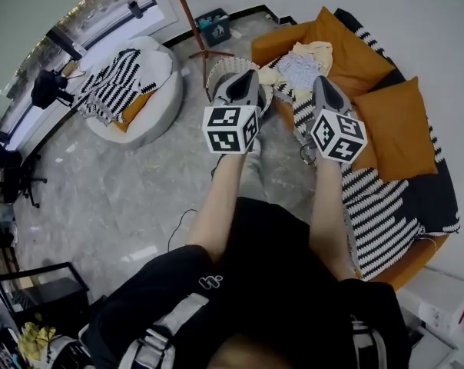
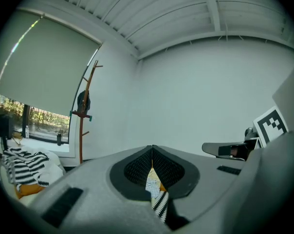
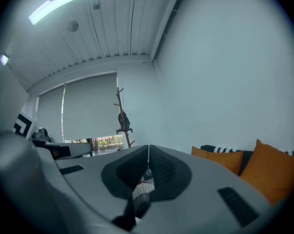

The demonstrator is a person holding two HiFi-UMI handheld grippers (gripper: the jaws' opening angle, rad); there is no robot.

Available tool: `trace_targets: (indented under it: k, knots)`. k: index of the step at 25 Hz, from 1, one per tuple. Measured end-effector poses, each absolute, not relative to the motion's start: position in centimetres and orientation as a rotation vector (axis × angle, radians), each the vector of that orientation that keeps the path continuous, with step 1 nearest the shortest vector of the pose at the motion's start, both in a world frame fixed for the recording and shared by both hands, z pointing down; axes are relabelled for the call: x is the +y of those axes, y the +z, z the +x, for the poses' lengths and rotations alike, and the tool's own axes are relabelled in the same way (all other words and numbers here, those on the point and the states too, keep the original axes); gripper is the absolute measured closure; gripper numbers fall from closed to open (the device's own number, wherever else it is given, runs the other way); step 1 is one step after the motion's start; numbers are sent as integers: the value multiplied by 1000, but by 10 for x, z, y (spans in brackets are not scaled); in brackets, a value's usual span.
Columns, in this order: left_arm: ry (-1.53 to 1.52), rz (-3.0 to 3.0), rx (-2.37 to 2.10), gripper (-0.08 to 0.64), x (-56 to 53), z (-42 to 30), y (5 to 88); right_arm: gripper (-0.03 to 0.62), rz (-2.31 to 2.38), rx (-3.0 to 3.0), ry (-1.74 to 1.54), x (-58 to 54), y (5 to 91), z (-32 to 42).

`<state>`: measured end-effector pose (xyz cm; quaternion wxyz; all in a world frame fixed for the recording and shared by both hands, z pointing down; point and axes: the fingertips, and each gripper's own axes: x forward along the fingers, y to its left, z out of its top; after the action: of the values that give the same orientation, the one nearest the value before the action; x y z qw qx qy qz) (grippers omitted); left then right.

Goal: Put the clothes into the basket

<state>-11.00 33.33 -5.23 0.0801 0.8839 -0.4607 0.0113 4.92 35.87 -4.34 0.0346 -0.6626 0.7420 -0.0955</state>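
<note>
Head view showed the left tongs (image 1: 243, 79) and the right tongs (image 1: 323, 83) held out level, side by side, each pressed together and pinching nothing. The clothes (image 1: 301, 66), a pale patterned heap, lay on the far end of the orange sofa (image 1: 393, 121), beyond the right tongs. Just left of them the woven basket (image 1: 214, 74) stood beside the sofa, partly hidden under the left tongs.
</note>
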Motion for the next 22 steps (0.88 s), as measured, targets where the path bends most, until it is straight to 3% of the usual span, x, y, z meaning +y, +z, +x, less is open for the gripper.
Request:
trace_targets:
  k: [16,22]
  knots:
    - [225,2599,-1127,551,58,-36,30,580,-2245,2063,-520,112,33,142]
    - [286,2523,-1015,551,-2,-12,75,580,-2353,1997,-642,73,73,170]
